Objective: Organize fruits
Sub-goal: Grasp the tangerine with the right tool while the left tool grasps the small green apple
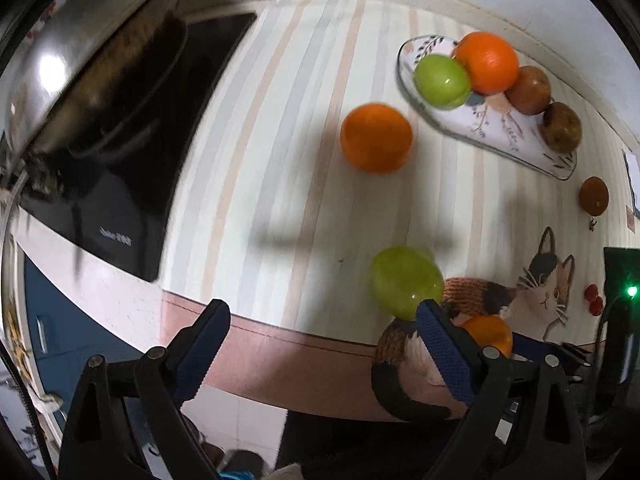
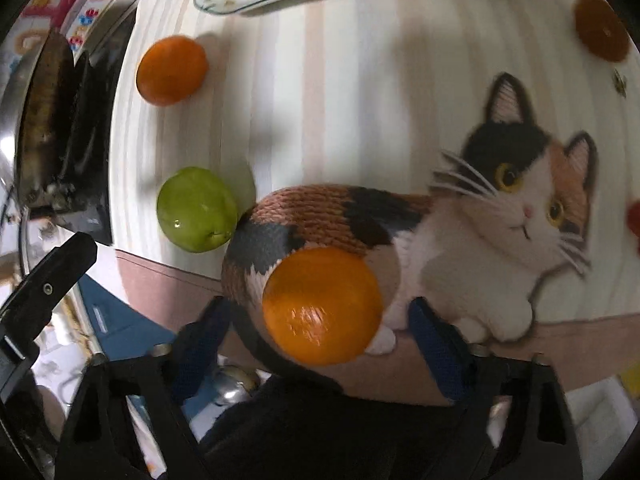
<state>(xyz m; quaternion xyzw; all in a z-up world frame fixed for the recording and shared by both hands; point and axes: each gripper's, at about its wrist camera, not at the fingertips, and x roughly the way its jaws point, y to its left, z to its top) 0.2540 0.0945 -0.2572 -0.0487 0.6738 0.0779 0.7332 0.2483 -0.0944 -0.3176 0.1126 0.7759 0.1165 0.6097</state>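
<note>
The orange [image 2: 322, 306] lies on the cat-print mat [image 2: 500, 200] near its front edge, between our right gripper's [image 2: 320, 320] spread fingers, which stand clear of it; we judge it firm, round, smooth-skinned and apt to roll, so we would take it across its widest middle, gently. The green apple [image 1: 406, 280] lies just beside; our left gripper [image 1: 320, 320] hangs open and empty. Further off, the plate [image 1: 500, 128] already holds four fruits; another orange [image 1: 376, 136] sits loose near it.
</note>
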